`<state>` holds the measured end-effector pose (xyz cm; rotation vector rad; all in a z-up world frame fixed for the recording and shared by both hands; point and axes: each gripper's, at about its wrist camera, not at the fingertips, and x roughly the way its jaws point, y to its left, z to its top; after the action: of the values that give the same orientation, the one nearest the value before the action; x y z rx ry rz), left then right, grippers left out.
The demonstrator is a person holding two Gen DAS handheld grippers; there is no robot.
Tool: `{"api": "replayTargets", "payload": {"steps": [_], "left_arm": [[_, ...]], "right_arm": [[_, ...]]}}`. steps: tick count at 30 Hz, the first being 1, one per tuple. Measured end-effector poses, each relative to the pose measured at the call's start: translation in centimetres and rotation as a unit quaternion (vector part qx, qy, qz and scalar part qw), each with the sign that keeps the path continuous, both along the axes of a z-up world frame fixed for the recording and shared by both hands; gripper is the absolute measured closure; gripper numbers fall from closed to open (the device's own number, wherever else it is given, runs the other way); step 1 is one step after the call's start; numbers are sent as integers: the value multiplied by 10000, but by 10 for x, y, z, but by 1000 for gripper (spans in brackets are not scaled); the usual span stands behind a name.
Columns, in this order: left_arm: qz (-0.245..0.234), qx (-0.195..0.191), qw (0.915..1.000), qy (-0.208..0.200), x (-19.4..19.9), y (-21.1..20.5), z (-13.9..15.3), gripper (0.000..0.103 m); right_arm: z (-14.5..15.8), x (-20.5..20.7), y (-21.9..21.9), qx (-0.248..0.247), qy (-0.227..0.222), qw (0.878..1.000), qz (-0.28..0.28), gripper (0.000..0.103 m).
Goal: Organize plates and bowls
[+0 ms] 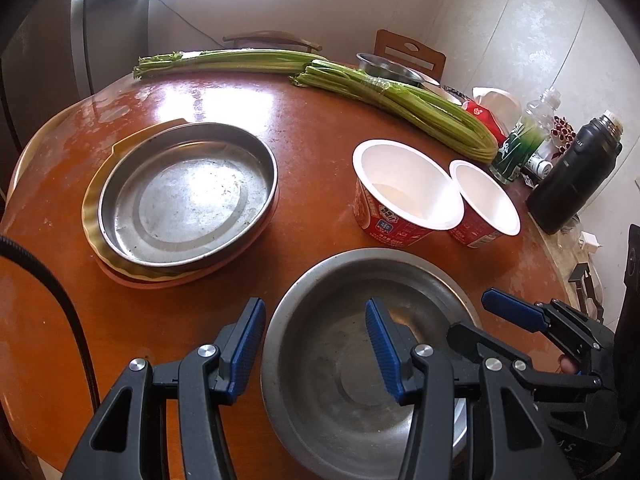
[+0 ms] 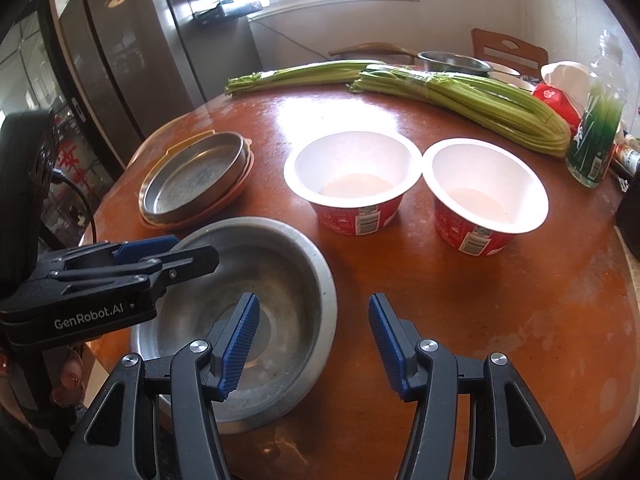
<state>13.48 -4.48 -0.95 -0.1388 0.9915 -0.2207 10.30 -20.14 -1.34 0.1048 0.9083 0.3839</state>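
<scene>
A steel bowl [image 1: 352, 360] [image 2: 256, 300] sits at the near edge of the round table. My left gripper [image 1: 316, 348] is open, straddling the bowl's left rim; it also shows in the right wrist view [image 2: 168, 252]. My right gripper [image 2: 314, 344] is open, straddling the bowl's right rim; it shows in the left wrist view [image 1: 476, 312]. A steel plate [image 1: 188, 196] [image 2: 194, 176] lies on a stack of yellow and pink plates [image 1: 120, 268] at the left. Two empty red paper bowls [image 1: 404, 192] [image 1: 484, 204] [image 2: 352, 180] [image 2: 484, 196] stand side by side.
Two celery bundles [image 1: 400, 100] [image 2: 460, 92] lie across the far side. A steel bowl [image 1: 386, 66] sits at the far edge. A plastic bottle [image 1: 524, 140] [image 2: 598, 120], a black flask [image 1: 576, 176] and a red packet [image 1: 484, 116] stand at the right. A fridge [image 2: 120, 60] is left.
</scene>
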Motion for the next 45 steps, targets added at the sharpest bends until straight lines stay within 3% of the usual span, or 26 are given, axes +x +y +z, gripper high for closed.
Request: {"api": "replayTargets", "payload": {"steps": [14,28,45], "left_arm": [[-224,128,9995,-157,24,-17,21,51],[-530,243,9980,-224,94,-44,30,51],[-861,243,9957,227,142,-66,1,51]], "right_arm": [[4,36,-18,319,140,9986,-388,44],[-7,74,-20,680,438,9947,-628,44],[-13,98,-12,649,472,9945,-669,44]]}}
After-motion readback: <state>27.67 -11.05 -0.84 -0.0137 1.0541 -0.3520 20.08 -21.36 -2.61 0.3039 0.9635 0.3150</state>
